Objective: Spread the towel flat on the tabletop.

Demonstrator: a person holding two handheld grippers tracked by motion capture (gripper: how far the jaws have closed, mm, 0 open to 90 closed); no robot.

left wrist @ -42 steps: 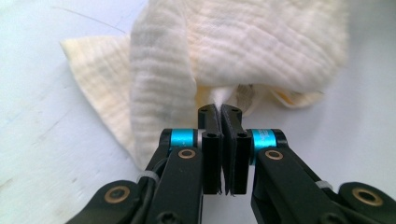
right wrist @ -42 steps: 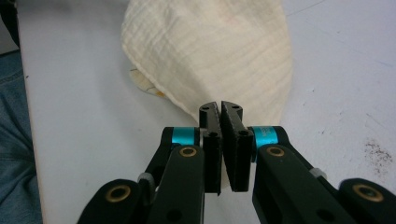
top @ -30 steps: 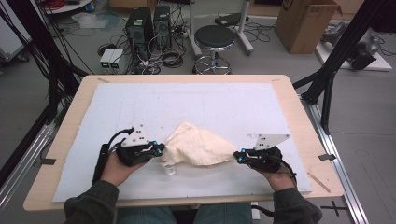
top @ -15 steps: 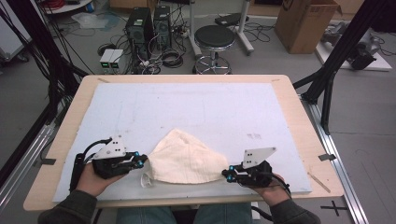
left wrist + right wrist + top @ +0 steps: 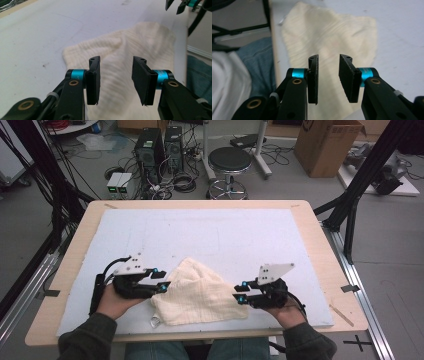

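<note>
— Where was the cloth lying at that moment?

— Flat on the white mat that covered the table, close to the near edge and in front of the person. It was a cream, ribbed piece, roughly triangular as it lay, with a small loop at its near left corner. The left gripper view showed its weave running away from the jaws toward the far side of the mat.

— And the left gripper?

— At the cloth's left edge, held low over the mat. Its jaws had just been opening; in its own view the two black pads stood apart, with daylight and cloth showing in the gap and nothing pinched between them.

— Was the right gripper gripping anything?

— No. It sat at the cloth's right edge, and its jaws had just been opening too, though to a narrower gap than the left. In the right gripper view the pads were parted with the cloth lying beyond and beneath them, not clamped.

— So the cloth was free?

— It lay between the two grippers, loose on the mat, with a gripper just beside each end. Whether a jaw tip brushed the fabric I couldn't tell.
</note>
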